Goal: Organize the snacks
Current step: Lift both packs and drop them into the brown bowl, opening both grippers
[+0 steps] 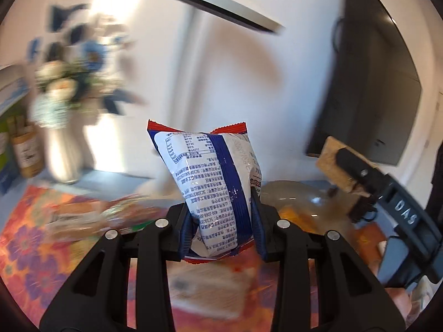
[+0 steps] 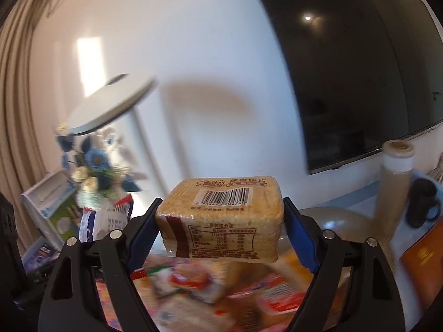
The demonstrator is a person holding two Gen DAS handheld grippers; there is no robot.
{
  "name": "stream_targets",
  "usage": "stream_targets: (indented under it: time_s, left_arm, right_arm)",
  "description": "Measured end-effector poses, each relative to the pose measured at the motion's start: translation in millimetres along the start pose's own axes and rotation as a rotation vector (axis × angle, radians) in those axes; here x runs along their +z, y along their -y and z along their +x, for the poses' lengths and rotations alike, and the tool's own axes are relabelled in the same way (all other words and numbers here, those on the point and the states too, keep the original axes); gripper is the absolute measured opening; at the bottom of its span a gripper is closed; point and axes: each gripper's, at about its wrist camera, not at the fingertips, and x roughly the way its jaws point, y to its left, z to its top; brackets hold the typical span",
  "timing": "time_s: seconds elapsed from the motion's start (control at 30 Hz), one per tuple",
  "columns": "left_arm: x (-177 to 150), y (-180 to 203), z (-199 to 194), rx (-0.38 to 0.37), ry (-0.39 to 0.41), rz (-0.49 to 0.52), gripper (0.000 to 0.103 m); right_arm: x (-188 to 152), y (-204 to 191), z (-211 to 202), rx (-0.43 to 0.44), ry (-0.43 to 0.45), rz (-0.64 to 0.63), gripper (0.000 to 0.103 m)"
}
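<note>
My left gripper (image 1: 221, 229) is shut on a white and blue snack bag with red sealed ends (image 1: 213, 182) and holds it upright above the table. The same bag shows at the left of the right wrist view (image 2: 106, 218). My right gripper (image 2: 221, 221) is shut on a clear-wrapped stack of tan crackers with a barcode (image 2: 221, 215), held in the air. That pack and the right gripper show at the right of the left wrist view (image 1: 339, 166). Several blurred snack packs (image 2: 193, 282) lie below on a flowered cloth (image 1: 36, 254).
A vase of blue and white flowers (image 1: 66, 105) stands at the back left. A white lamp head (image 1: 218, 2) hangs overhead. A dark TV (image 2: 360, 69) is on the wall at right. A clear bowl (image 1: 301, 202), a tall tan tube (image 2: 394, 188) and a black mug (image 2: 422, 204) stand nearby.
</note>
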Motion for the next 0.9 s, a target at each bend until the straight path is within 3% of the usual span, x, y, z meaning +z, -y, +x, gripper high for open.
stream_targets:
  time_s: [0.2, 0.27, 0.3, 0.33, 0.37, 0.4, 0.6, 0.9]
  left_arm:
    - [8, 43, 67, -0.126, -0.111, -0.002, 0.036]
    - [3, 53, 97, -0.155, -0.199, 0.01, 0.041]
    - [0, 56, 113, -0.152, -0.259, 0.01, 0.066]
    - [-6, 56, 133, -0.14, -0.355, -0.009, 0.083]
    - [-8, 55, 139, -0.13, -0.385, -0.026, 0.096]
    - [-11, 51, 143, -0.11, -0.404, -0.05, 0.096]
    - [-15, 41, 122, 0.005, -0.349, 0.018, 0.1]
    - [9, -7, 75, 0.071, -0.291, -0.072, 0.1]
  right_arm:
    - [3, 69, 24, -0.081, -0.101, 0.061, 0.083]
    - [-4, 85, 32, -0.097, -0.144, 0.09, 0.088]
    - [-9, 94, 36, -0.093, -0.172, 0.115, 0.098]
    - [-15, 105, 42, -0.109, -0.219, 0.147, 0.098]
    - [-20, 114, 47, -0.125, -0.261, 0.171, 0.098]
    - [-26, 124, 51, -0.134, -0.303, 0.205, 0.098]
    - [-32, 132, 42, -0.166, -0.287, 0.262, 0.098]
    - [-12, 62, 29, -0.102, -0.241, 0.18, 0.098]
